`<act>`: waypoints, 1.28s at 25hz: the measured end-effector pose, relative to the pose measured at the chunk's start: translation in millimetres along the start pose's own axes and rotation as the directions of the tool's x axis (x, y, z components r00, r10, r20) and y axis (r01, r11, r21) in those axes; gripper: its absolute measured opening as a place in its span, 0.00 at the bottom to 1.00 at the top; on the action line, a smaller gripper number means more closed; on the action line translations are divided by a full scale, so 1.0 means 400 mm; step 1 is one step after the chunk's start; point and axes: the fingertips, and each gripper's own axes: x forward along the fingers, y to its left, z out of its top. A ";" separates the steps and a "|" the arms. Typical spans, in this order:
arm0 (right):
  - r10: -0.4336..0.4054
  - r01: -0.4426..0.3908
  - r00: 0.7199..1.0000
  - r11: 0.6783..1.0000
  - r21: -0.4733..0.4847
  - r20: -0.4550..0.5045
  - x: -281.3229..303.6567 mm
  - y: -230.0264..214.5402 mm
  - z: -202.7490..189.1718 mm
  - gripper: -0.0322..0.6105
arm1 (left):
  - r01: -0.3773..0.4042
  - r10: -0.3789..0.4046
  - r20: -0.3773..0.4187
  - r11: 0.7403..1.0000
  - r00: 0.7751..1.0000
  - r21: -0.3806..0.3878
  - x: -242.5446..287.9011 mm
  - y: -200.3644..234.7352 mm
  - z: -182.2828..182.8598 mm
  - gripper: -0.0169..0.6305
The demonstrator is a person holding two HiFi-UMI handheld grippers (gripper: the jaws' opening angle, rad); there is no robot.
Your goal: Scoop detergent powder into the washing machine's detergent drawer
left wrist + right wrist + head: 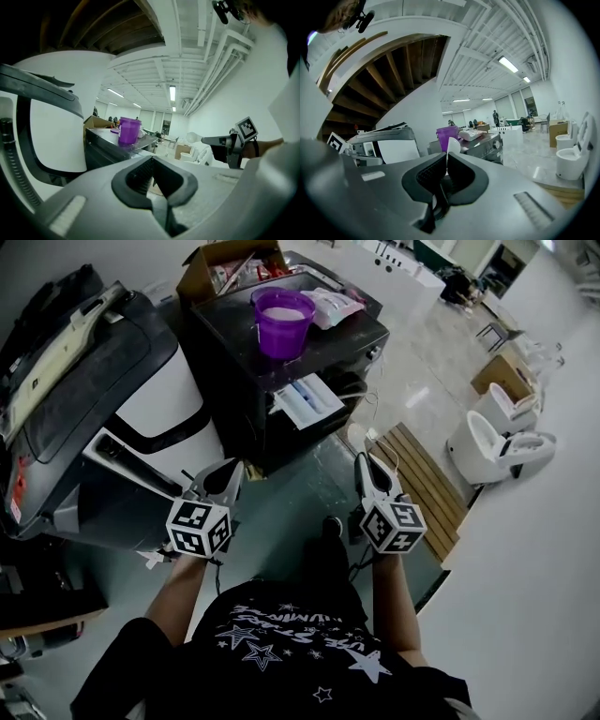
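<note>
Person stands facing a dark washing machine (234,381), both grippers held low and well short of it. Detergent drawer (305,401) is pulled out at the machine's front, white and blue compartments showing; cannot tell whether any powder lies in them. Purple cup (282,322) stands upright on the machine's top, above and behind the drawer, with white detergent powder (286,311) in it. A cardboard box (220,268) sits behind the cup and a white packet (333,304) just beside it. Right gripper (366,465): its own view shows the jaws pinched on a thin white spoon (453,144), whose bowl stands up past the tips and lines up with the cup (446,132) beyond. In the head view the spoon's pale bowl (356,435) hangs over the floor, apart from the machine. Left gripper (228,474): jaws closed together, nothing between them, pointing toward the machine with the cup (129,131) ahead. Judgement: scoop in hand, first dip not yet made, so this is the approach step. The next move calls for raising the right gripper up to the cup's rim, tilting the spoon bowl down into the powder, lifting it level, then carrying it down to the drawer without spilling. The left gripper looks free to steady the cup if it shifts.
</note>
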 end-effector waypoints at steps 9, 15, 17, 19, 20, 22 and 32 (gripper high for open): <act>0.238 -0.238 0.971 0.971 -0.005 -0.035 0.308 -0.195 0.116 0.10 | -0.232 0.232 -0.005 0.973 0.973 -0.008 0.233 0.022 0.059 0.03; 0.382 -0.384 0.922 0.923 -0.012 -0.069 0.477 -0.274 0.181 0.10 | -0.355 0.355 0.005 0.935 0.935 -0.008 0.359 0.029 0.122 0.03; 0.440 -0.444 0.895 0.895 -0.039 -0.075 0.524 -0.281 0.208 0.10 | -0.397 0.397 0.008 0.918 0.918 -0.009 0.385 0.031 0.133 0.03; 0.498 -0.503 0.863 0.861 -0.077 -0.083 0.572 -0.279 0.241 0.10 | -0.440 0.440 0.017 0.898 0.898 -0.009 0.403 0.031 0.146 0.03; 0.519 -0.525 0.850 0.845 -0.095 -0.087 0.592 -0.279 0.258 0.10 | -0.457 0.457 0.019 0.890 0.889 -0.008 0.412 0.029 0.153 0.03; 0.552 -0.560 0.828 0.819 -0.127 -0.095 0.620 -0.280 0.293 0.10 | -0.481 0.482 0.022 0.876 0.876 -0.008 0.427 0.020 0.164 0.03; 0.720 -0.726 0.684 0.658 -0.200 -0.113 0.797 -0.140 0.433 0.10 | -0.562 0.563 0.008 0.825 0.826 -0.059 0.447 0.053 0.192 0.03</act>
